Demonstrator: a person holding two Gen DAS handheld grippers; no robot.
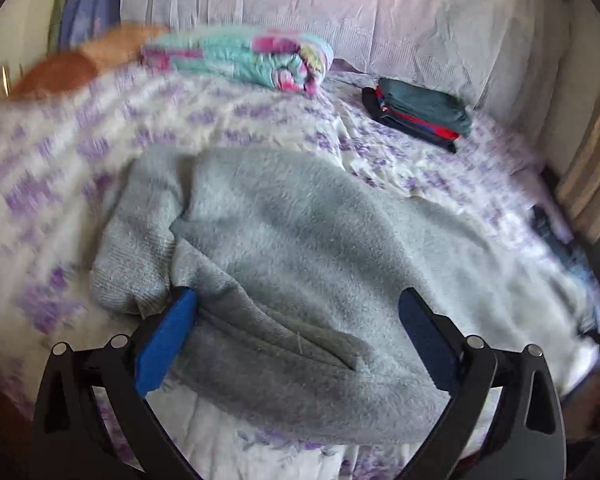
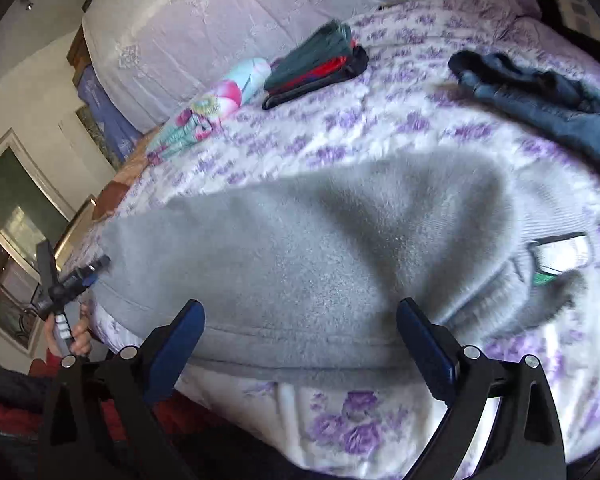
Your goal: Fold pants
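Grey fleece pants [image 1: 300, 248] lie on a bed with a purple-flowered cover [image 1: 60, 168]. In the left wrist view my left gripper [image 1: 298, 312] is open, its blue fingers either side of the pants' near edge, by the ribbed cuffs [image 1: 136, 264]. In the right wrist view the pants [image 2: 300, 260] lie across the bed, the waistband with a white label [image 2: 556, 252] at the right. My right gripper [image 2: 300, 320] is open over the near long edge of the pants. The left gripper [image 2: 80, 276] shows at the pants' left end.
A stack of folded dark, red and green clothes [image 1: 420, 114] lies near the pillows [image 1: 340, 4]. A rolled colourful blanket [image 1: 240, 58] lies to its left. Dark blue garments [image 2: 540, 100] lie at the right of the bed. A window [image 2: 8, 216] is at the left.
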